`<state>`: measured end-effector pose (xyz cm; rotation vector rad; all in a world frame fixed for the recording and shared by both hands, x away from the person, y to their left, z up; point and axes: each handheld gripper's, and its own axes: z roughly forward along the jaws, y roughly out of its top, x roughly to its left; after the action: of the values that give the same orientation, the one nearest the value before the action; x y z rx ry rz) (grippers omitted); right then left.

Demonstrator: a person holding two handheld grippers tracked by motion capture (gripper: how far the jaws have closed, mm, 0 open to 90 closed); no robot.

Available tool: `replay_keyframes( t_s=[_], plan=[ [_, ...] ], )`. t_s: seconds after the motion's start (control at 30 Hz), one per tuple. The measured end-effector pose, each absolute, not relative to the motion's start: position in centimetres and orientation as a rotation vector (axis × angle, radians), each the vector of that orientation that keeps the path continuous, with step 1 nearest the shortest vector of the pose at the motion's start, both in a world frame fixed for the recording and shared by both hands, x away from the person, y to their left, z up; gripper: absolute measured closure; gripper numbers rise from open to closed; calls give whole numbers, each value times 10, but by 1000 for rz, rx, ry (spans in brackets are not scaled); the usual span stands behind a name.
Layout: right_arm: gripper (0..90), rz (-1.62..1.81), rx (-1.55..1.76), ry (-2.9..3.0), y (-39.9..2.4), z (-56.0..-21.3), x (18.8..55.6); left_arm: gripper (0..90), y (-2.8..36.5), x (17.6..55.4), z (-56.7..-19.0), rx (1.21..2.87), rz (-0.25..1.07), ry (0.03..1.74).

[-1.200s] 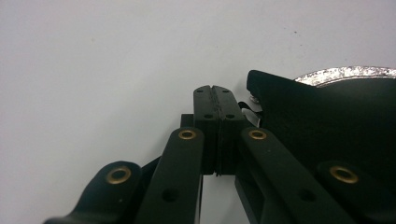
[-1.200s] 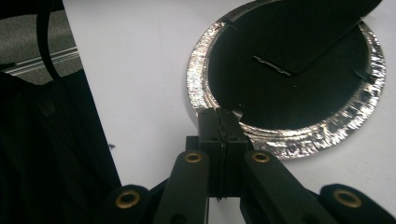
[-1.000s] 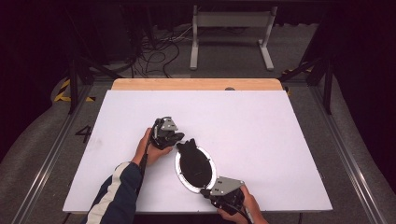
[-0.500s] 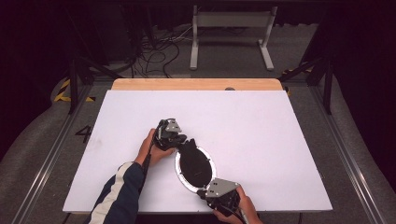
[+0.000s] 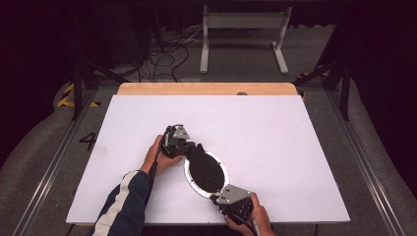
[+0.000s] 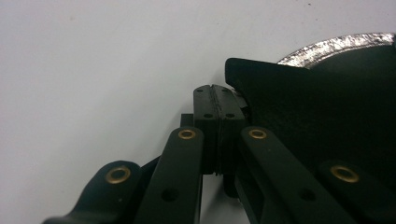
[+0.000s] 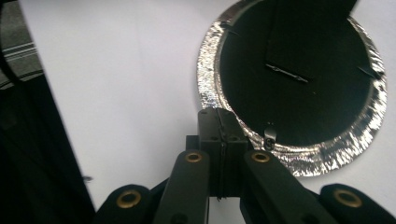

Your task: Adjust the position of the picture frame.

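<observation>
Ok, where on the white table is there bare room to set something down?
The white table is bare right of the foil-rimmed black disc, along the wooden strip, and at the left edge. It is crowded around the disc, between left claw and right claw.

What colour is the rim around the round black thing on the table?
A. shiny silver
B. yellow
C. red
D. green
A: the disc has a crinkly, shiny silver rim, seen clearly in the right gripper view beside the shut right claw.
</observation>
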<state>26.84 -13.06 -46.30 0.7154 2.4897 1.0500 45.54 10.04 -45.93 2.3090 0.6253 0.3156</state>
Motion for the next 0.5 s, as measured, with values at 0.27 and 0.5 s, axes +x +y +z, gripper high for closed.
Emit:
replay_keyframes(
  t_s=[0.27, 0.5],
  plan=[
    [900, 1048, 782, 2467, -141, -463, 280, 900, 111, 454, -459, 2310, 296, 649],
    [900, 1050, 845, 2449, -150, -462, 290, 900, 119, 454, -460, 2287, 272, 672]
  ],
)
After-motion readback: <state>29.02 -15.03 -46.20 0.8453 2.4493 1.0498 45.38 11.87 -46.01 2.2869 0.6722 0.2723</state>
